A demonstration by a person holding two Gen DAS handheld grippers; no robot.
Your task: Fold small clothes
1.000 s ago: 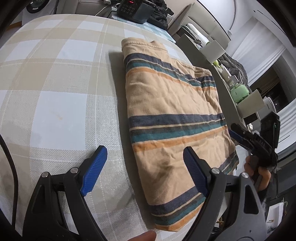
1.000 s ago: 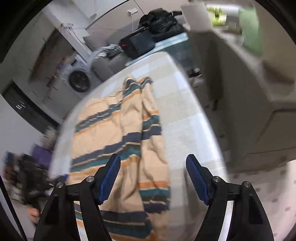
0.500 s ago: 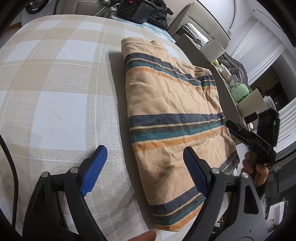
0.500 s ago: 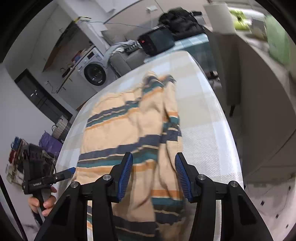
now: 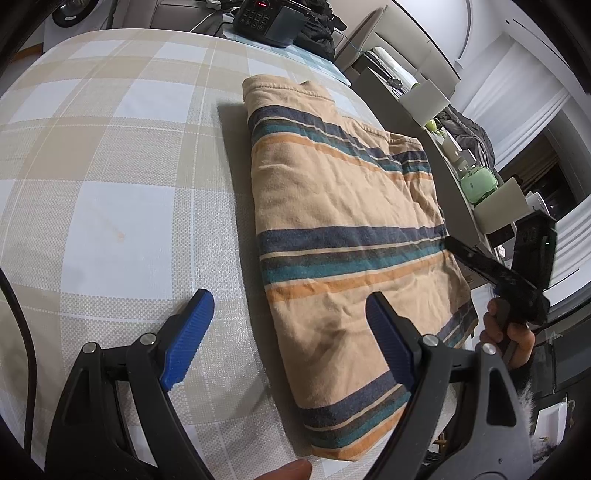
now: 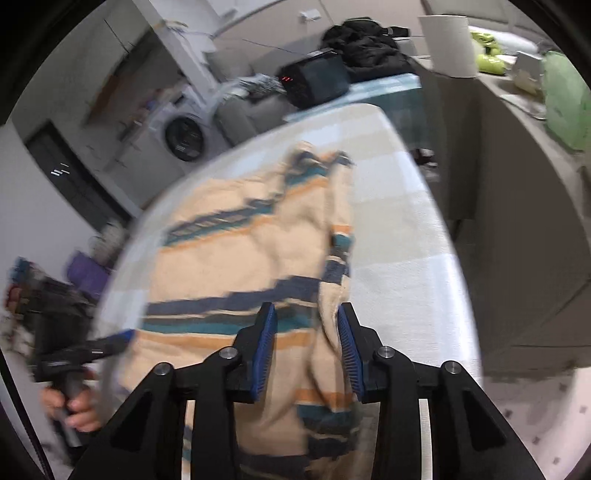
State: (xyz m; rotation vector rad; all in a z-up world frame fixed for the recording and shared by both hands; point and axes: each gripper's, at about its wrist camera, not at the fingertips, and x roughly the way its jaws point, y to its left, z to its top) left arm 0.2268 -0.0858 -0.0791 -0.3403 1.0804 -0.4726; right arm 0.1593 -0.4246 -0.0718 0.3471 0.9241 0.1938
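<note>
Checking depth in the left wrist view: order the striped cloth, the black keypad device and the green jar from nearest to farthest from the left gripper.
From the left gripper:
1. Striped cloth, just ahead, right of centre.
2. Green jar, on the right-hand counter.
3. Black keypad device, beyond the table's far edge.

The right wrist view is motion-blurred: shirt stripes smear, and the far hand (at the left edge) is indistinct.

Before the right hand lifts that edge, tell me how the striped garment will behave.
The striped garment is creased and lies flat, so it will probably sag and drape rather than hold shape. It is folded in layers, so one may peel away. The right hand-held gripper is closing with a ridge of cloth between its jaws; soft fabric should bunch, not slip.
</note>
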